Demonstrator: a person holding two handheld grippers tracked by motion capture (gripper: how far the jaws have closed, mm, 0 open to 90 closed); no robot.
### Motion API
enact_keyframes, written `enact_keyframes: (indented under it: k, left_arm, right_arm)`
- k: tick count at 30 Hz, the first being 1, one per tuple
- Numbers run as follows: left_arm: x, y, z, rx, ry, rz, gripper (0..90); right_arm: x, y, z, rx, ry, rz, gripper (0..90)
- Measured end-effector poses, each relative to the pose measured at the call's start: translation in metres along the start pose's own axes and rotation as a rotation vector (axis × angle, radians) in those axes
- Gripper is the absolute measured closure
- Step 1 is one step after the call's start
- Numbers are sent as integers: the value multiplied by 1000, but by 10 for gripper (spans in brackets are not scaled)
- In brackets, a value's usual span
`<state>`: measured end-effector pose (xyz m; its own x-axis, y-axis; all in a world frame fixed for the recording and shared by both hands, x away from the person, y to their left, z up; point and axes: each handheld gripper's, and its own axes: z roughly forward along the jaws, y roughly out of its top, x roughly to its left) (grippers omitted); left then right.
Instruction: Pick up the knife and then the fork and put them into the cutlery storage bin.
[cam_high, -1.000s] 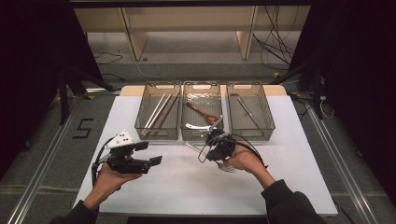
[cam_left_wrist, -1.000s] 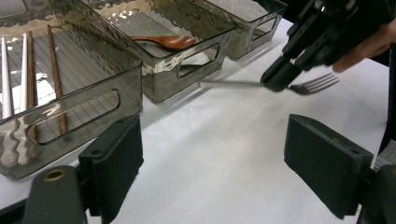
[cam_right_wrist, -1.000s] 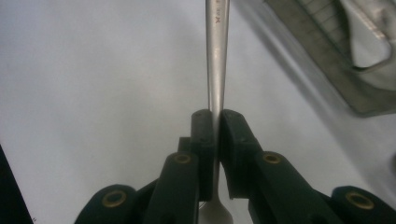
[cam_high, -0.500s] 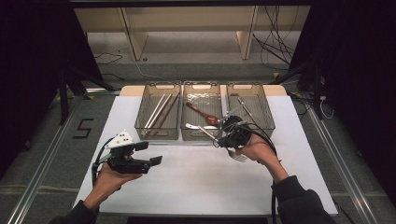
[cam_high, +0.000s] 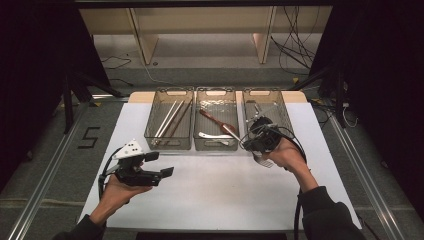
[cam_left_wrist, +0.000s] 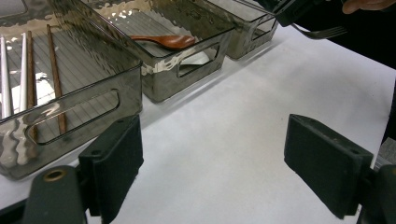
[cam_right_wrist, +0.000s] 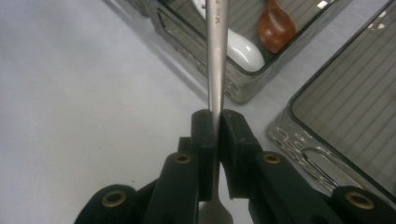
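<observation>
Steel fork (cam_right_wrist: 215, 56), stiff, light and probably slippery, sat pinched mid-handle in the right gripper (cam_right_wrist: 215, 122), its jaws closed tight on it, at two o'clock from the open, empty left gripper (cam_left_wrist: 212, 154), just before the right-hand bin (cam_high: 266, 107).

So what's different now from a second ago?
The right gripper, shut on a fork, has moved from in front of the middle bin toward the right bin and up a little. The left gripper stayed put, fingers open. Bins and contents look unchanged.
</observation>
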<state>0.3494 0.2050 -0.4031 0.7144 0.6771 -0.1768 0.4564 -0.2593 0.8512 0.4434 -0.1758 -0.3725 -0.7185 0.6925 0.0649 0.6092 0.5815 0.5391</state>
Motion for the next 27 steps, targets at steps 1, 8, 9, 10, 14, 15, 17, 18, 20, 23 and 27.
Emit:
enact_keyframes:
  k: [1, 8, 9, 10, 14, 15, 17, 18, 20, 23, 27]
  left_arm:
    - [0, 0, 0, 0, 0, 0, 189]
    - [0, 0, 0, 0, 0, -1, 189]
    - [0, 0, 0, -1, 0, 0, 189]
    - [0, 0, 0, 0, 0, 0, 189]
    - [0, 0, 0, 0, 0, 0, 189]
    - [0, 0, 0, 0, -1, 0, 189]
    - [0, 0, 0, 0, 0, 0, 189]
    - [0, 0, 0, -1, 0, 0, 189]
    - [0, 0, 0, 1, 0, 0, 189]
    - [0, 0, 0, 0, -1, 0, 189]
    - [0, 0, 0, 1, -1, -1, 189]
  right_arm:
    - [-1, 0, -1, -1, -5, 4, 845]
    - [-10, -3, -5, -13, -20, 29, 845]
    - [-11, -4, -6, -14, -24, 33, 845]
    - [-13, -4, -6, -16, -22, 35, 845]
    - [-18, -6, -8, -26, -34, 51, 844]
    - [-20, -7, -9, -27, -38, 53, 844]
    - [-23, -8, -10, -30, -43, 64, 844]
    - [-25, -9, -10, -30, -46, 68, 844]
    - [-27, -10, -11, -31, -51, 73, 845]
    - [-30, -12, -11, -29, -56, 79, 845]
    - [-34, -13, -12, -35, -66, 92, 845]
